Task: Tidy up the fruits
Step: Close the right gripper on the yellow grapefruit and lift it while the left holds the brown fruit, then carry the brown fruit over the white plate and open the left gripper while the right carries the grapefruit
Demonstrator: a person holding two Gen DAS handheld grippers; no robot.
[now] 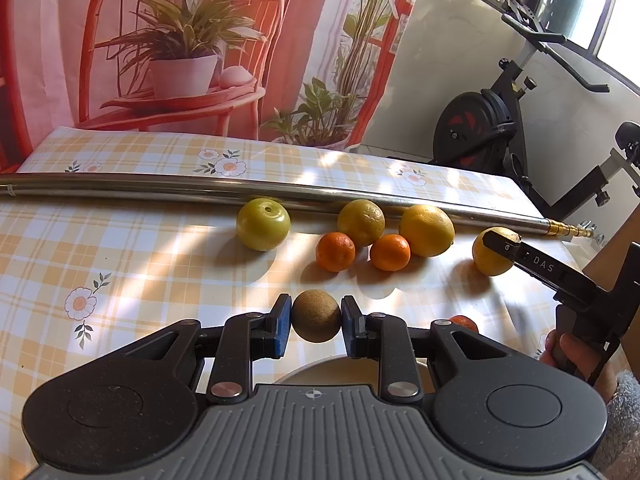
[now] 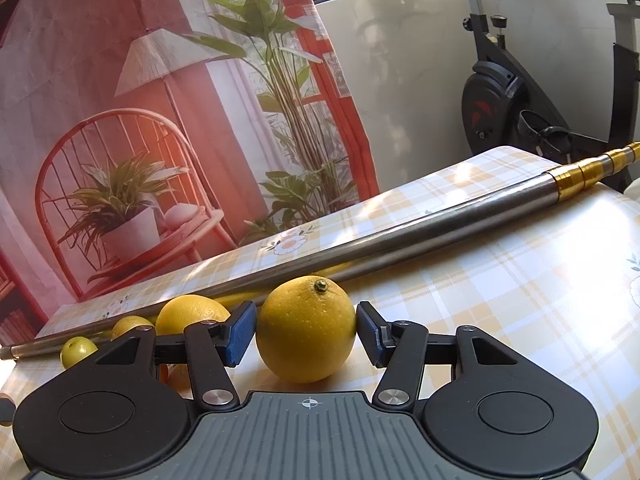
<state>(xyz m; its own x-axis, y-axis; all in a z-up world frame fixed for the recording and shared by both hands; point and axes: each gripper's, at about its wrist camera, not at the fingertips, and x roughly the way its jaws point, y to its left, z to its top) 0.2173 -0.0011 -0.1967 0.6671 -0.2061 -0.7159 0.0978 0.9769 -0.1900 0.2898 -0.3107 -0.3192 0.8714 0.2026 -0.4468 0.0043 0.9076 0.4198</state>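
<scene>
My left gripper (image 1: 316, 318) is shut on a small round brown fruit (image 1: 316, 315), held just above the table between the blue pads. Beyond it lie a green citrus (image 1: 263, 224), a yellow-green one (image 1: 361, 222), a yellow one (image 1: 426, 230) and two mandarins (image 1: 335, 251) (image 1: 389, 252). Another mandarin (image 1: 464, 322) peeks out behind the left gripper. In the right wrist view my right gripper (image 2: 306, 326) is shut on a yellow lemon (image 2: 306, 330) that rests on the cloth at the right end of the row. The same lemon (image 1: 490, 258) appears in the left wrist view.
A long steel tube (image 1: 200, 190) with a brass end (image 2: 588, 170) lies across the checked tablecloth (image 1: 120, 264) behind the fruit. A pale dish rim (image 1: 320, 368) shows under my left gripper. A printed backdrop hangs behind the table, an exercise bike (image 1: 488, 120) stands at the right. A hand (image 1: 572, 354) holds the right gripper.
</scene>
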